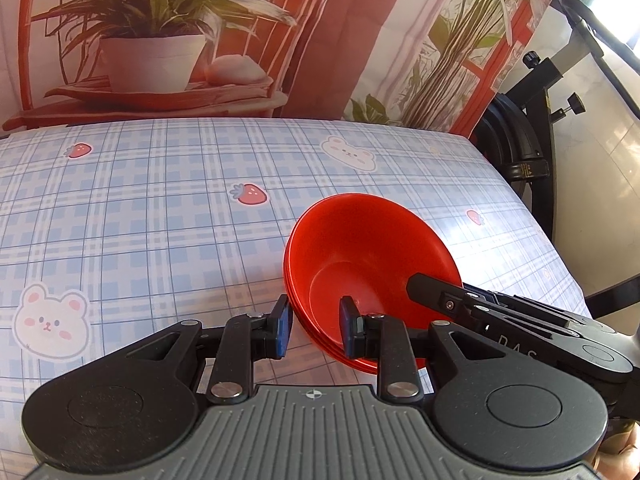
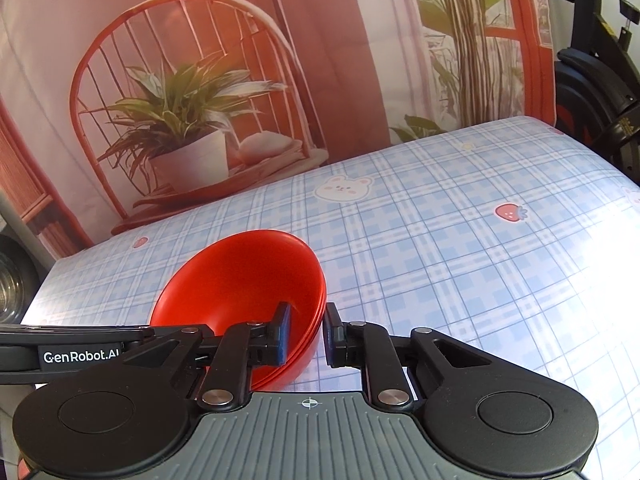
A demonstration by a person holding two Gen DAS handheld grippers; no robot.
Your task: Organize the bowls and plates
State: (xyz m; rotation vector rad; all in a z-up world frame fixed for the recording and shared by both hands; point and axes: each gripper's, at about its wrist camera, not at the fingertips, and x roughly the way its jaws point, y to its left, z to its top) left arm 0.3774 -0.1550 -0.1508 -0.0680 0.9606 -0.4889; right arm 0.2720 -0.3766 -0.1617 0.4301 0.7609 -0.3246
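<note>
A stack of red bowls [image 1: 360,256] is nested together and held tilted above the checked tablecloth [image 1: 160,220]. My left gripper [image 1: 314,326] straddles the stack's near left rim, one pad outside and one inside, closed on the wall. My right gripper [image 2: 306,330] straddles the stack [image 2: 240,280] on its right rim the same way. The right gripper's body shows in the left wrist view [image 1: 500,312] at the bowls' right side. The left gripper's body shows in the right wrist view [image 2: 80,354] at the lower left.
The tablecloth [image 2: 440,260] has bear and strawberry prints. A printed backdrop [image 1: 200,40] of a plant and a chair hangs behind the table. A black exercise machine [image 1: 532,120] stands past the table's right edge.
</note>
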